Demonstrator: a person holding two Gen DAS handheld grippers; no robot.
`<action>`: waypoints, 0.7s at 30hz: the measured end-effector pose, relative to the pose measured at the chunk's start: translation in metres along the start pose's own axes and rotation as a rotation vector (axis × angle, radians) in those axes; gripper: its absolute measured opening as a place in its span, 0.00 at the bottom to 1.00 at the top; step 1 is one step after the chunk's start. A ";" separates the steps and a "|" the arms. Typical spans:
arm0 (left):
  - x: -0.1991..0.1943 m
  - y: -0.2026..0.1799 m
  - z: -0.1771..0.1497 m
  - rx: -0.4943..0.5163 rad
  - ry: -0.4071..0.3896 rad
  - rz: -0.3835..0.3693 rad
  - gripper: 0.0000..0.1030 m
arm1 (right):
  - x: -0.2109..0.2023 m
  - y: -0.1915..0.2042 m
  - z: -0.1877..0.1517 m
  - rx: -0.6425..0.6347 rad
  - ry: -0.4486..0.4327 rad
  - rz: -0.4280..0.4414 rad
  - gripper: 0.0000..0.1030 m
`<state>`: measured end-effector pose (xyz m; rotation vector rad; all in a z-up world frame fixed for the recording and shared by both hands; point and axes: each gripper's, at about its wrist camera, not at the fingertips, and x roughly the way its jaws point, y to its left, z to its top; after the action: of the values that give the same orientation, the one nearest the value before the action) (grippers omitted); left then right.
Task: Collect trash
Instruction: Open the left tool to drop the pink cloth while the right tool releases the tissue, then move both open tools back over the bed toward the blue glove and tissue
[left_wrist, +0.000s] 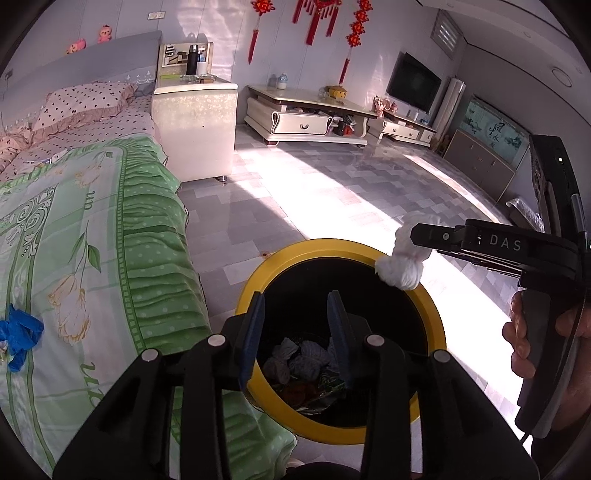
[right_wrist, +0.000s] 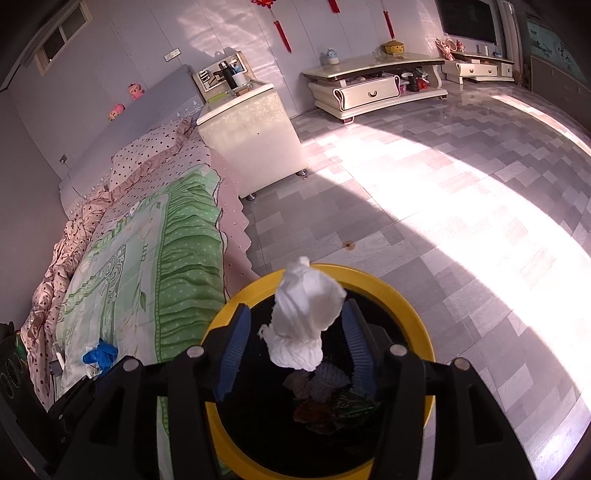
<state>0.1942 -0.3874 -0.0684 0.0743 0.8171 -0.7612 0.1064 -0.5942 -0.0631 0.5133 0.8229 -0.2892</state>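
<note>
A: Crumpled white tissue wad (right_wrist: 301, 317) — over yellow-rimmed round black bin (right_wrist: 388, 284), between parted pads of right gripper (right_wrist: 295, 350); seemingly loose, contact unclear.
B: Left gripper (left_wrist: 295, 328) — apart, empty, above bin mouth. Green floral bedspread (left_wrist: 110, 240) edge beside rim; sunlit tiled floor (left_wrist: 332, 192) open beyond.

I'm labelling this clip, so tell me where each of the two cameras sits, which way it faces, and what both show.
Left wrist: sits on the left gripper, facing down into the yellow-rimmed bin; its own open fingers, the right gripper and a hand show.
Right wrist: sits on the right gripper, above the bin; its fingers flank the white tissue wad.
Shared: bin, tissue wad, blue glove on the green bedspread.
</note>
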 end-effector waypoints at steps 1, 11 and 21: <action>-0.002 0.003 0.000 -0.004 -0.003 0.003 0.38 | -0.001 0.000 0.000 0.003 -0.001 -0.004 0.53; -0.032 0.039 -0.002 -0.018 -0.042 0.062 0.56 | -0.011 0.024 -0.003 -0.041 -0.017 0.031 0.53; -0.074 0.121 -0.011 -0.097 -0.076 0.178 0.61 | -0.011 0.100 -0.013 -0.187 -0.020 0.111 0.58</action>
<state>0.2326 -0.2512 -0.0523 0.0305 0.7631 -0.5526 0.1349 -0.5026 -0.0297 0.3784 0.7901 -0.1133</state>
